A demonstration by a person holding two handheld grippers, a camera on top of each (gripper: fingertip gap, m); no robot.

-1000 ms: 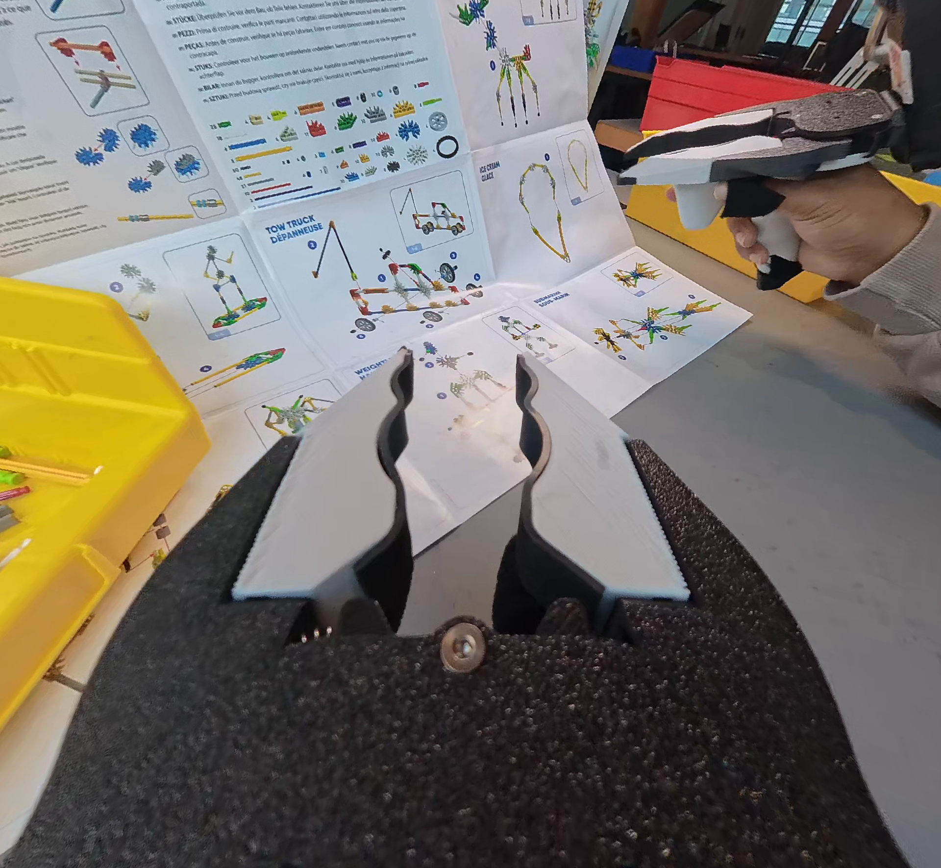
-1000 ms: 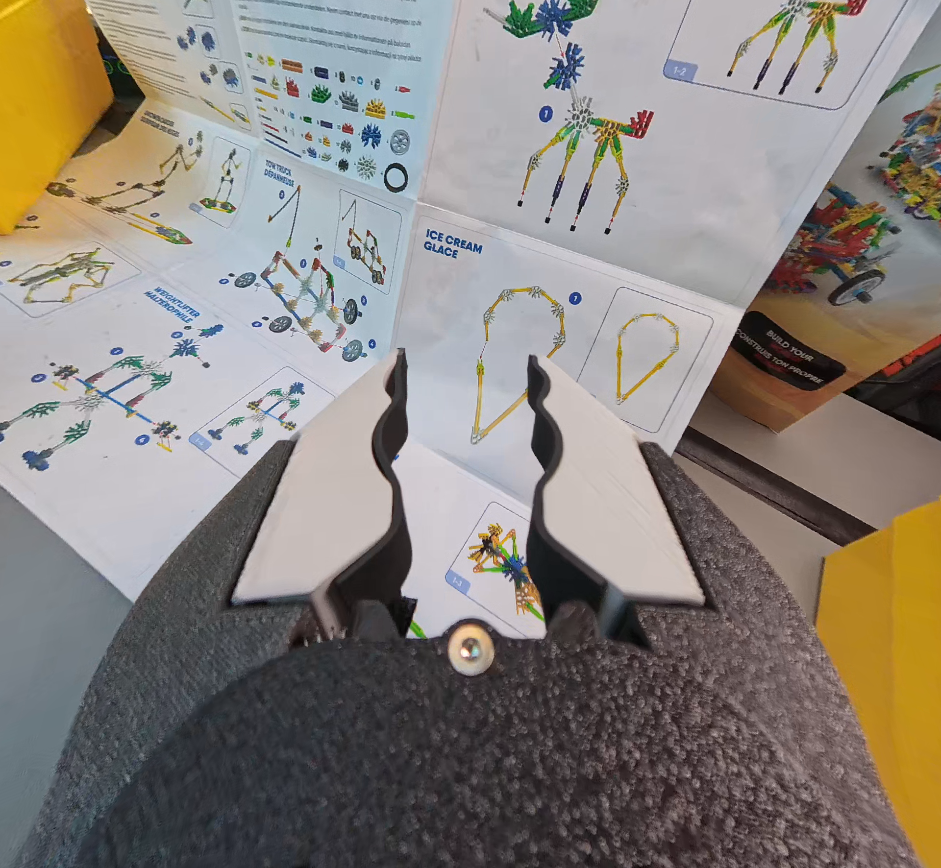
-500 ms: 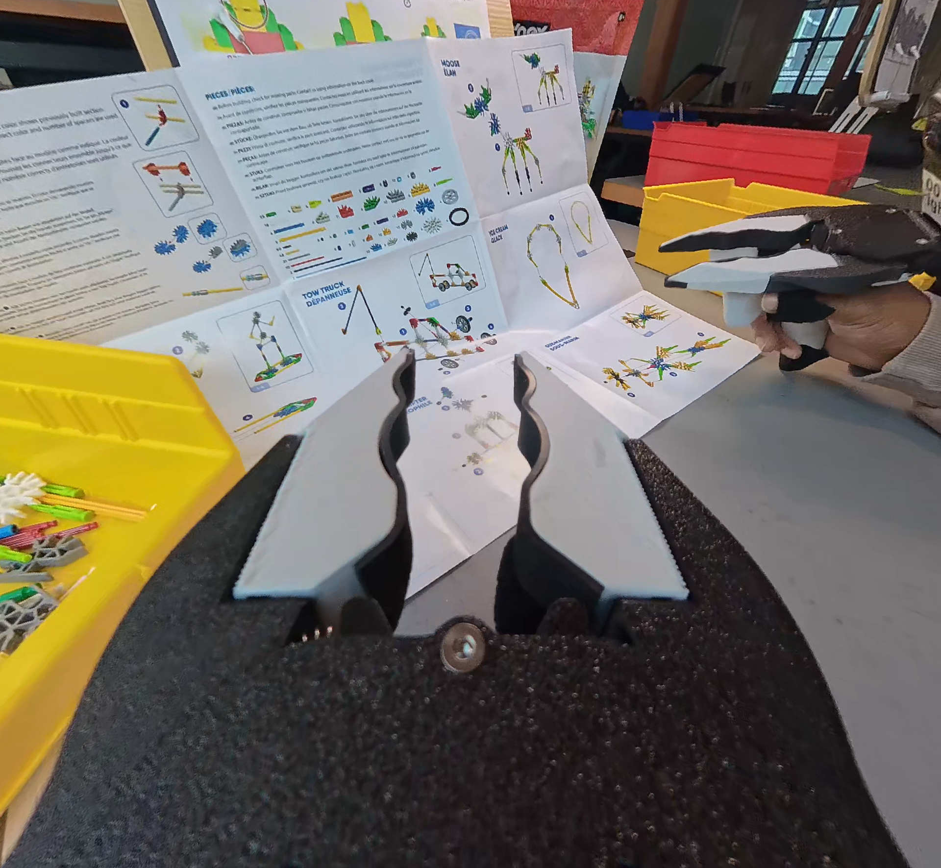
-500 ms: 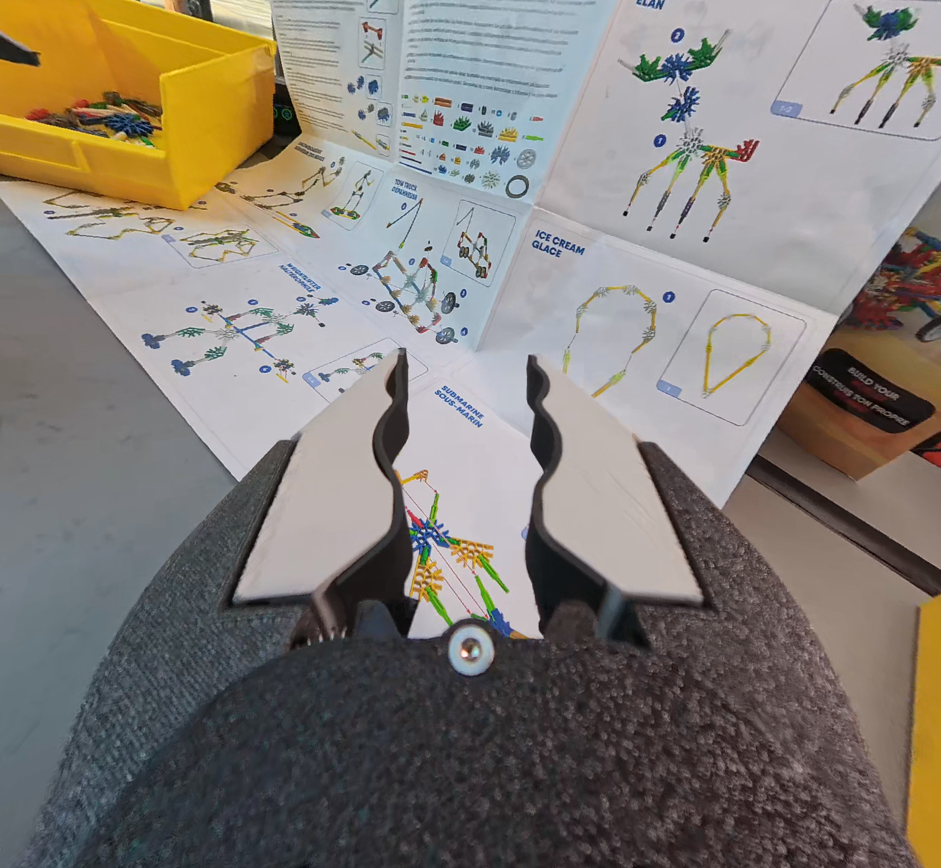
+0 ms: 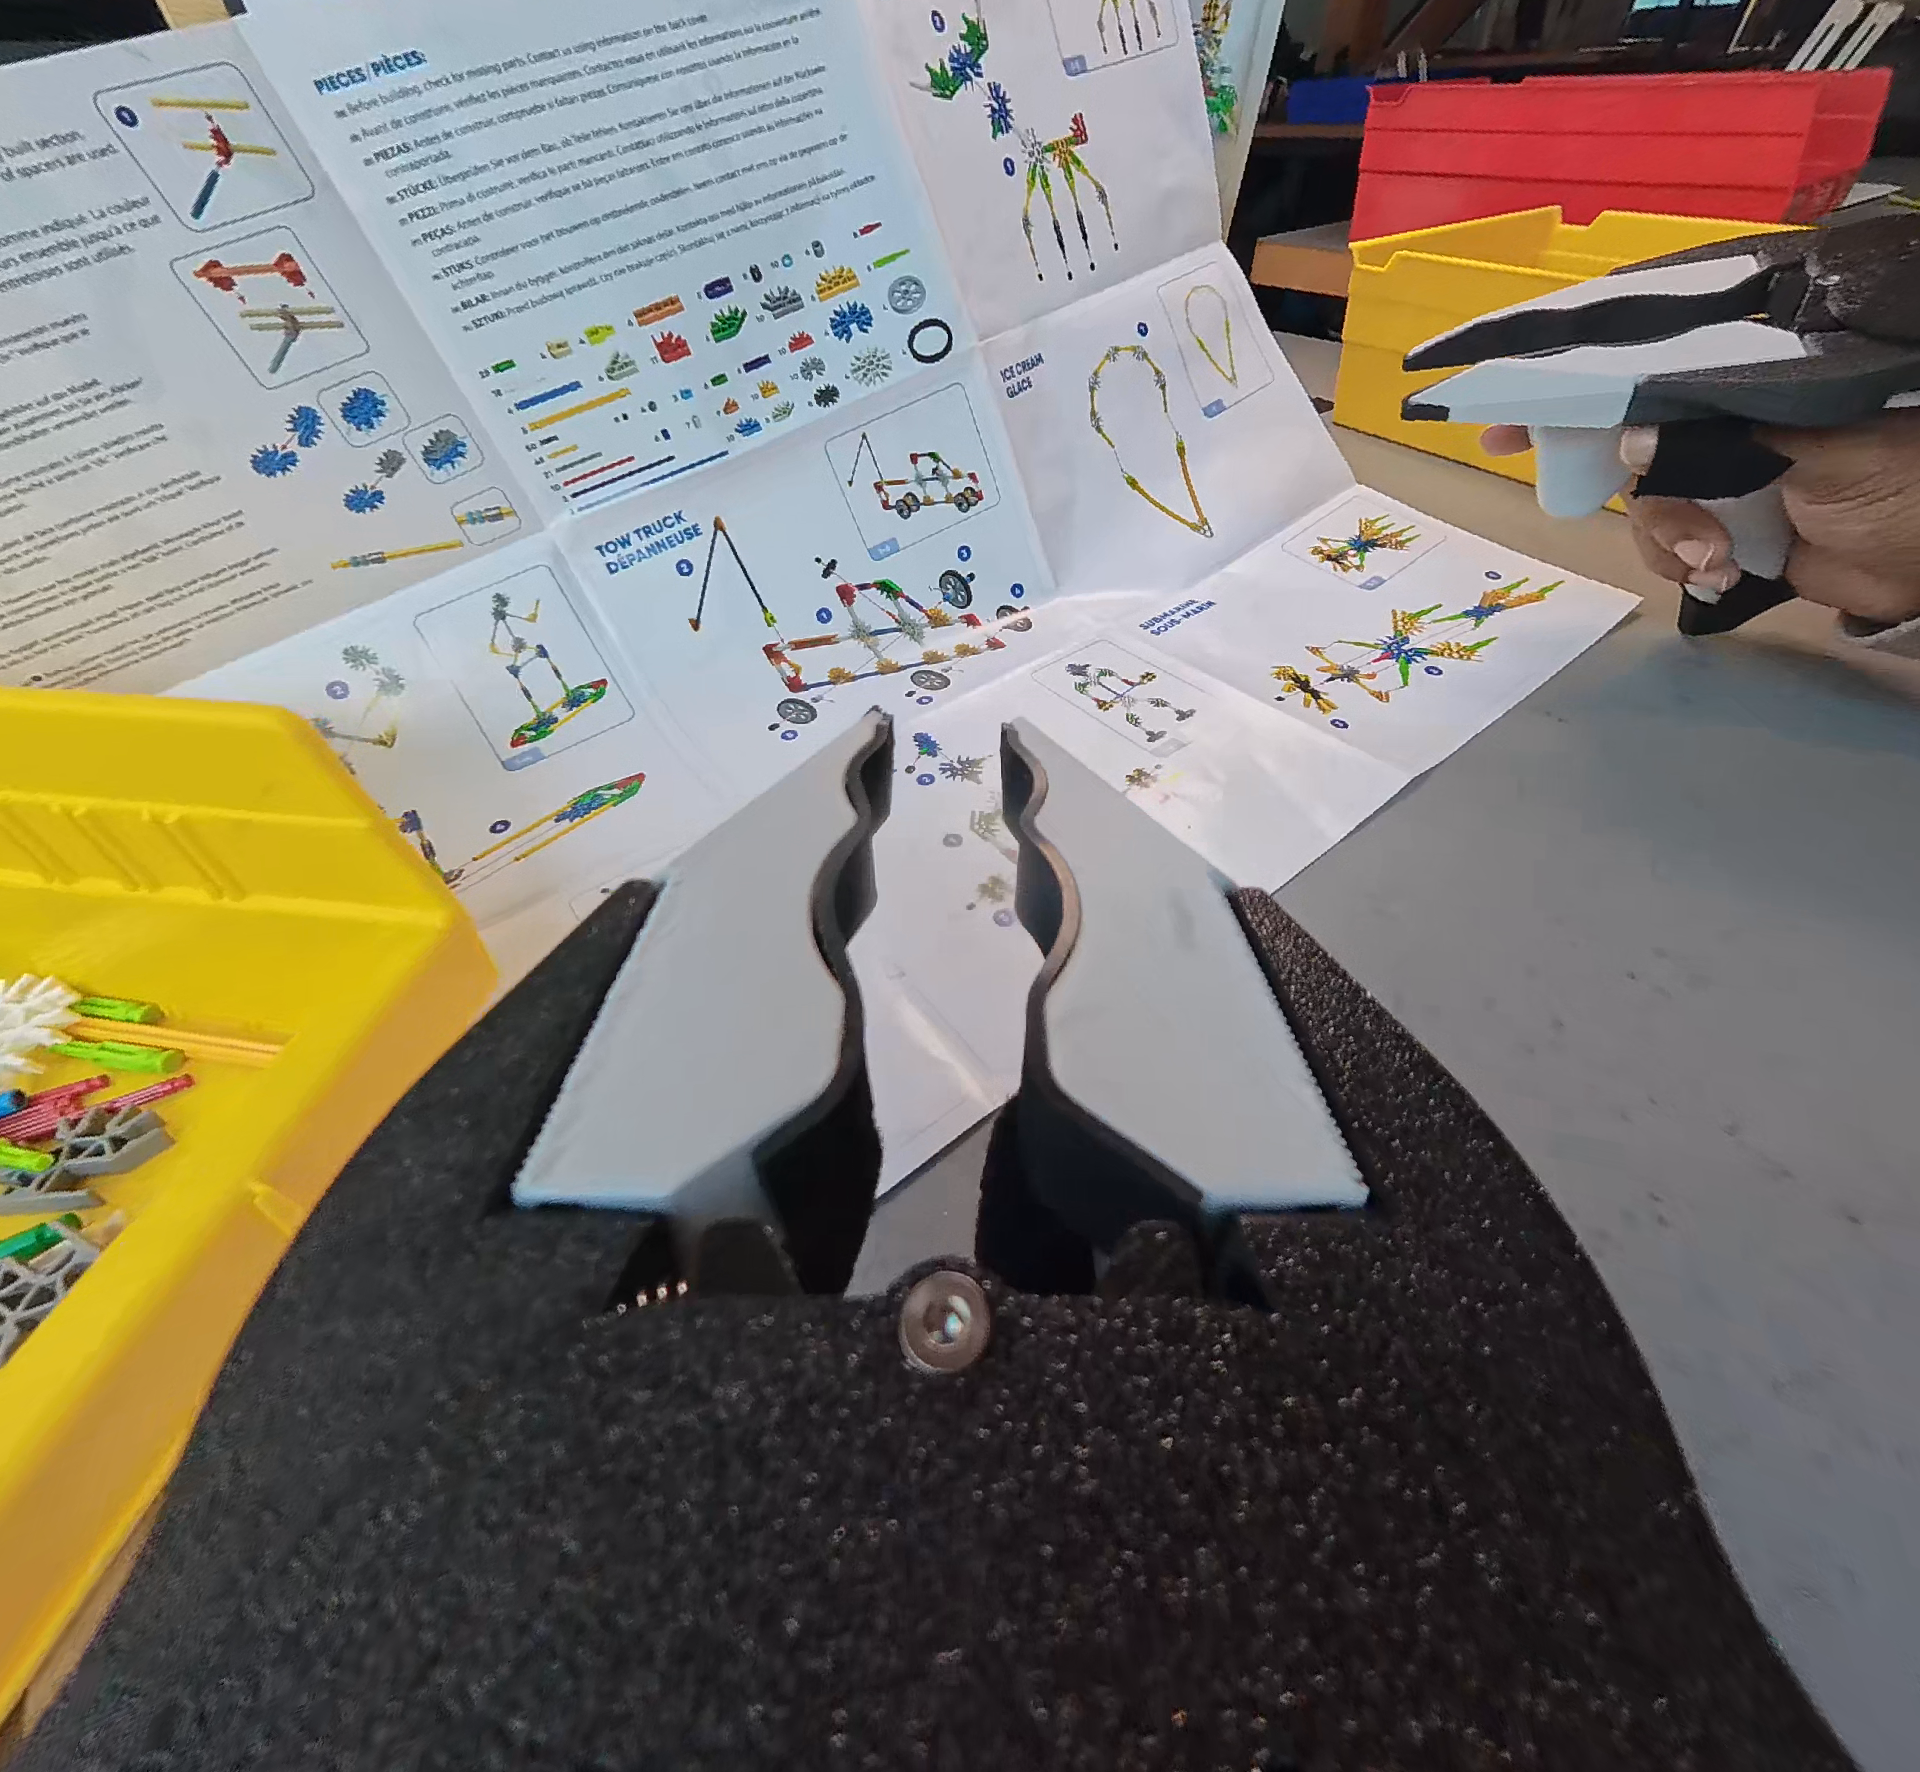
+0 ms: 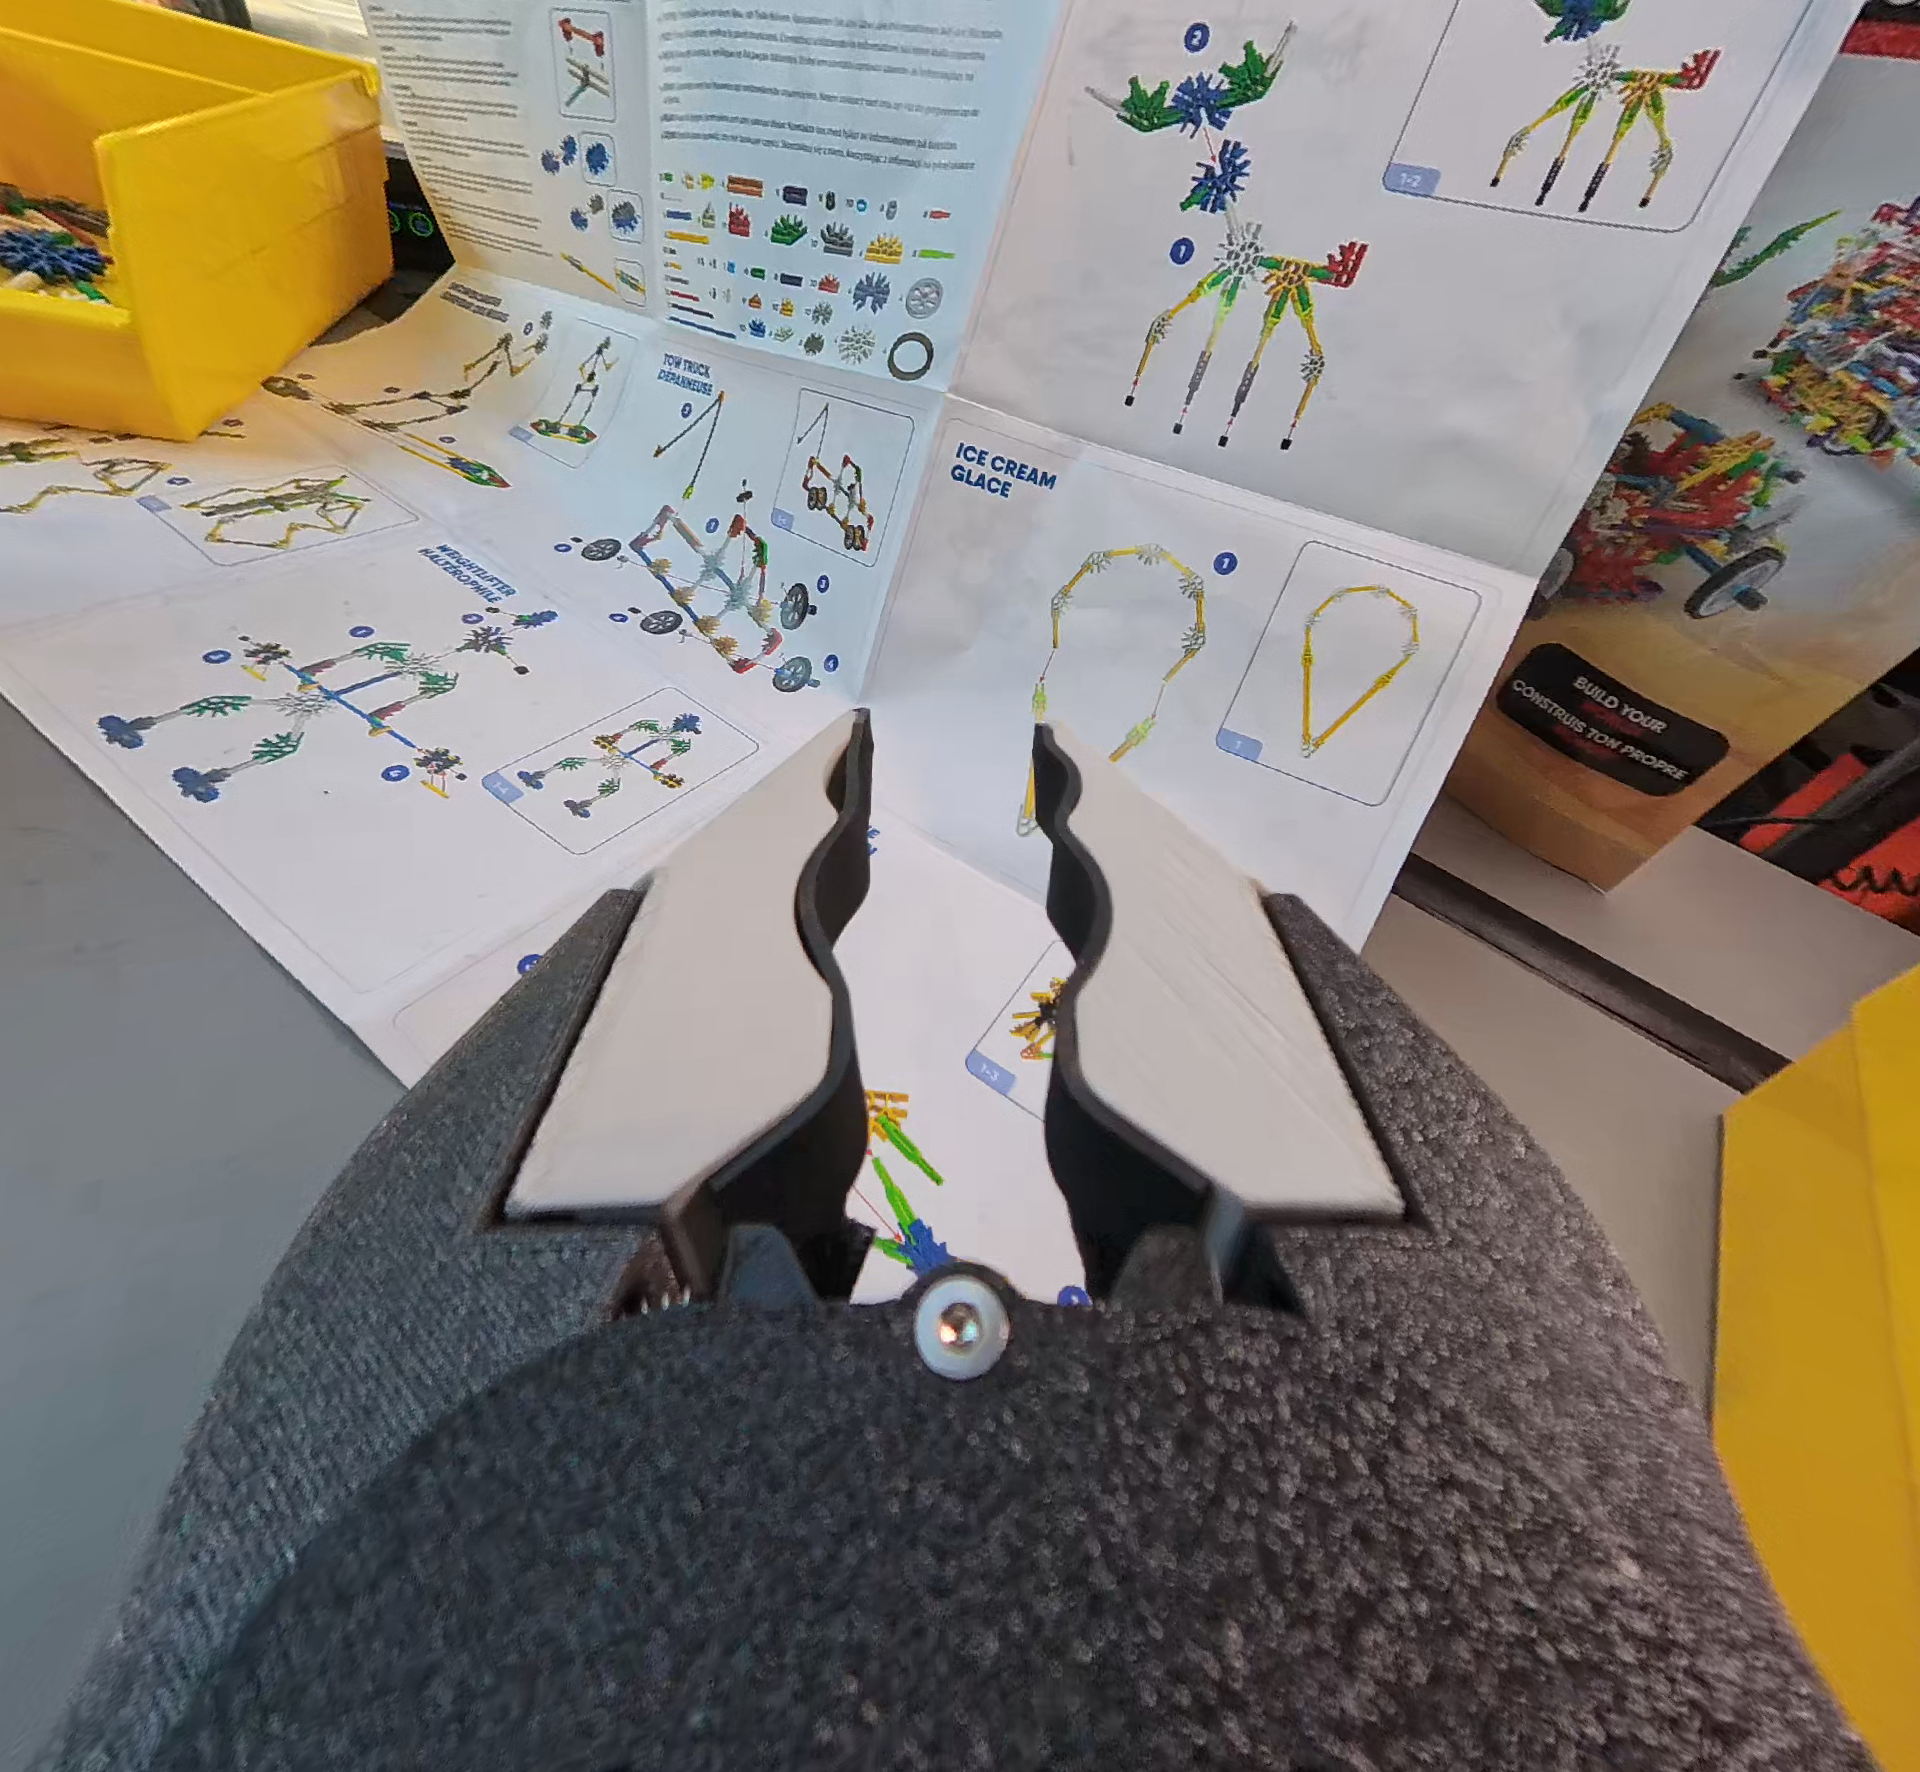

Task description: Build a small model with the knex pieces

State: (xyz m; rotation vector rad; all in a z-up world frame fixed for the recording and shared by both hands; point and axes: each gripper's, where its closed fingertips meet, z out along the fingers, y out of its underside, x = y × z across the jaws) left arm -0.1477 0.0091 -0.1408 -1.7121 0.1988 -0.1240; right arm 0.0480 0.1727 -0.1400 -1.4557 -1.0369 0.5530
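Left wrist view: the left gripper (image 5: 943,735) is held with its jaws parted and empty, above the near edge of the folded instruction sheet (image 5: 665,288). A yellow bin (image 5: 208,901) with coloured rods and connectors (image 5: 73,1078) is seen close on the left; the fingers are beside it, not touching. The right gripper (image 5: 1418,382) is seen far right, in a hand (image 5: 1829,527), also parted.

Right wrist view: the right gripper (image 6: 948,735) is parted and empty over the instruction sheet (image 6: 1195,496). Another yellow bin (image 6: 1818,1255) is cut off at the near right, and a printed box (image 6: 1714,579) stands at the far right.
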